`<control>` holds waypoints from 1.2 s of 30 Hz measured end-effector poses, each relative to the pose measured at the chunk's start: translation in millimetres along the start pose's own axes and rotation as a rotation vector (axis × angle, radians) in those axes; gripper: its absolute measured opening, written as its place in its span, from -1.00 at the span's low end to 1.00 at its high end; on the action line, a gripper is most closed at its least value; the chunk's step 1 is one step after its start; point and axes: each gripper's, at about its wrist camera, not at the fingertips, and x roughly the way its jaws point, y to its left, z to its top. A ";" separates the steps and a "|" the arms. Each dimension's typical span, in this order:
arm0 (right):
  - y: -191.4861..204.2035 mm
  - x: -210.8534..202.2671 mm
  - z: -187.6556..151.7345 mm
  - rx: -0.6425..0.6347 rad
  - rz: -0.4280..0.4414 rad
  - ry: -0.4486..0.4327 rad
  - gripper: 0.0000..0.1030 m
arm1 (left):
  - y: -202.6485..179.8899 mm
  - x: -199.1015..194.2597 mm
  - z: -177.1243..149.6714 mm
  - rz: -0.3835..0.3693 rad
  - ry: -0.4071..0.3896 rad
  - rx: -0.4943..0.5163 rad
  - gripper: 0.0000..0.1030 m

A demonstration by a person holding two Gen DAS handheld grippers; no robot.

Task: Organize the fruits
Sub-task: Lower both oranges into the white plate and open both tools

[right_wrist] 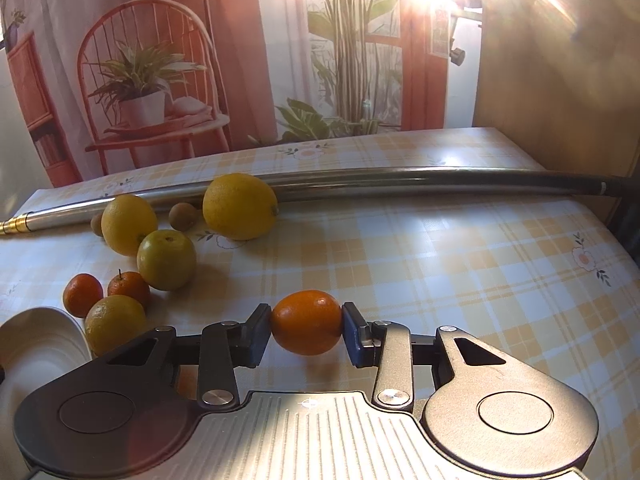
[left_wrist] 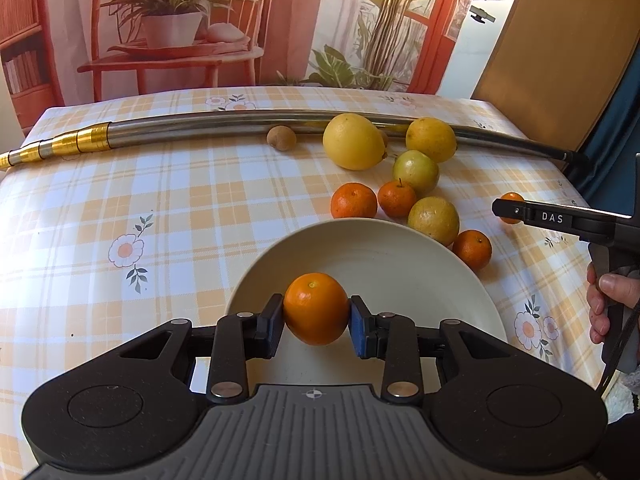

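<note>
Left gripper (left_wrist: 316,322) clamps a mandarin (left_wrist: 316,308) over the cream plate (left_wrist: 400,256), which holds nothing yet. Right gripper (right_wrist: 306,334) grips a second mandarin (right_wrist: 306,328) above the checked tablecloth (right_wrist: 440,260). Lemons (left_wrist: 352,142) and mandarins remain loose beside a metal pole (left_wrist: 200,128); printed backdrop (left_wrist: 280,20) behind

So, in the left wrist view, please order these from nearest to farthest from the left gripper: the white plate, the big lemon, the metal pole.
1. White plate: right under the left gripper, which is shut on an orange.
2. Big lemon: farther back, slightly right of centre.
3. Metal pole: farthest, lying across the table's back, just behind the lemon.
</note>
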 end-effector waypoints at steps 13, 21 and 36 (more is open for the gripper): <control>35.7 -41.4 4.7 -0.064 0.137 -0.033 -0.32 | 1.5 -10.6 -10.4 0.013 -0.001 -0.009 -0.30; 81.2 -58.0 -11.7 -0.166 0.277 0.040 -0.32 | 1.0 -13.0 -18.3 0.018 0.025 0.005 -0.30; 129.5 -54.3 -46.2 -0.331 0.295 0.173 -0.32 | 7.1 -10.4 -32.8 -0.006 0.074 -0.027 -0.30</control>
